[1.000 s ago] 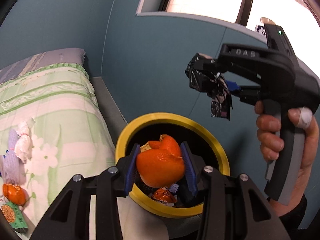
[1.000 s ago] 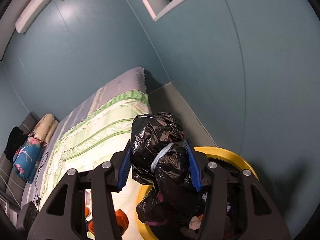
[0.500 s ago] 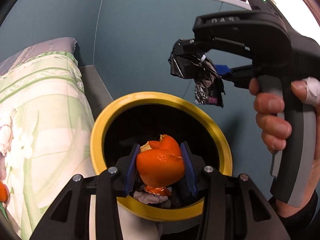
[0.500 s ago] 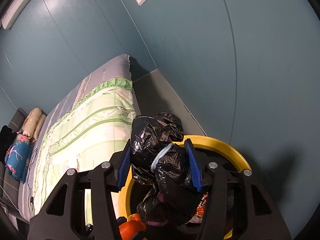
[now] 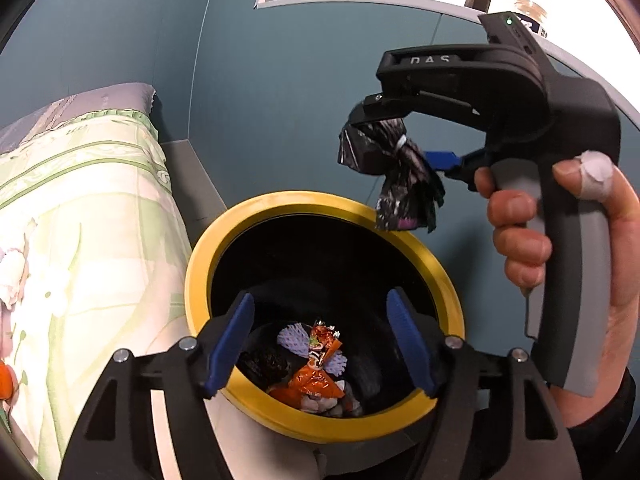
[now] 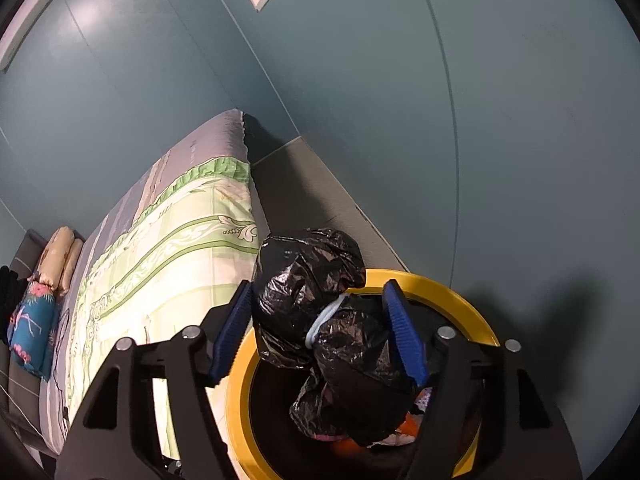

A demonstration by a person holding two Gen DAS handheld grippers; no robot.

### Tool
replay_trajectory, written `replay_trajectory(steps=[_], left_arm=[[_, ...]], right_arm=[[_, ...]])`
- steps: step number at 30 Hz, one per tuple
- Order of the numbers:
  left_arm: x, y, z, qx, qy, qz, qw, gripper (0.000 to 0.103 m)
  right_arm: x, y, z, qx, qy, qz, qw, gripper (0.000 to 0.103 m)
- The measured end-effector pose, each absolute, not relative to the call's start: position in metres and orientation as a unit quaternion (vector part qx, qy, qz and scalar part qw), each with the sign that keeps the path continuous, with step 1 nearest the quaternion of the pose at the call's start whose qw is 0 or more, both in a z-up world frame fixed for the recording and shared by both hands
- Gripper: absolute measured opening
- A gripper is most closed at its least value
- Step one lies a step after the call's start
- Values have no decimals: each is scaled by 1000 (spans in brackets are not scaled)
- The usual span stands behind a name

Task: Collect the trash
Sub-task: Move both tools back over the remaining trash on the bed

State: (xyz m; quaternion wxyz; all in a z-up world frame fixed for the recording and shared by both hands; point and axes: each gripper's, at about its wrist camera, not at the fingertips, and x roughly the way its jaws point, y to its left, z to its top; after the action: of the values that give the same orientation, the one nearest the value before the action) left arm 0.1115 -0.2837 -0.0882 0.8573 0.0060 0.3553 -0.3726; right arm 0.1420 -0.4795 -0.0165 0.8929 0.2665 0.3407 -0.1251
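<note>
Left gripper (image 5: 320,340) jaws are opening over the yellow-rimmed bin (image 5: 256,216) – nothing is seen between them. Right gripper (image 6: 320,332) jaws are opening – the black bag bundle (image 6: 320,312) is still seen between the pads, above the bin mouth; contact cannot be judged.

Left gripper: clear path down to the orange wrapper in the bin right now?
Probably yes. The left gripper sits over the yellow-rimmed bin, jaws opening and empty, the orange wrapper straight below. The black bag in the right gripper hangs at the far rim, off that line.
</note>
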Motion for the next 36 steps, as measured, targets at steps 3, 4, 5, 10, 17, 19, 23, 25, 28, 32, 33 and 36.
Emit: replay_trajectory(steps=[3,4,5,10,17,19,23,25,28,32,33,36], left_arm=[[111,-279,-86,-1,355,-371,858,71],[111,-278,-85,-3,355,-370,859,71],[112,-276,-84,-4,355,-368,859,71],[111,-261,-76,-10,349,-359,865,71],[116,-225,-62,-16,343,-333,878,73],[117,-209,-57,-17,340,-320,884,74],[117,-174,-45,-28,333,-297,894,77],[116,-158,-39,-30,327,-285,900,78],[113,-132,-31,-35,318,-263,910,82],[113,-91,-23,-37,315,-233,919,84],[113,-83,-21,-37,314,-227,921,85],[115,-57,-17,-43,319,-207,924,85]], right_arm=[[139,-481,-18,268,337,-133,893,70],[138,-481,-17,268,336,-133,893,71],[138,-481,-17,270,335,-133,893,71],[133,-479,-15,263,330,-134,897,71],[132,-462,-10,257,328,-106,903,71],[133,-451,-8,252,329,-91,905,71],[133,-428,-3,235,331,-64,912,71],[134,-410,1,221,330,-47,917,71],[136,-385,8,199,327,-21,924,72],[141,-352,14,180,329,6,927,73],[143,-343,14,174,332,15,927,73],[151,-320,13,162,343,32,925,73]])
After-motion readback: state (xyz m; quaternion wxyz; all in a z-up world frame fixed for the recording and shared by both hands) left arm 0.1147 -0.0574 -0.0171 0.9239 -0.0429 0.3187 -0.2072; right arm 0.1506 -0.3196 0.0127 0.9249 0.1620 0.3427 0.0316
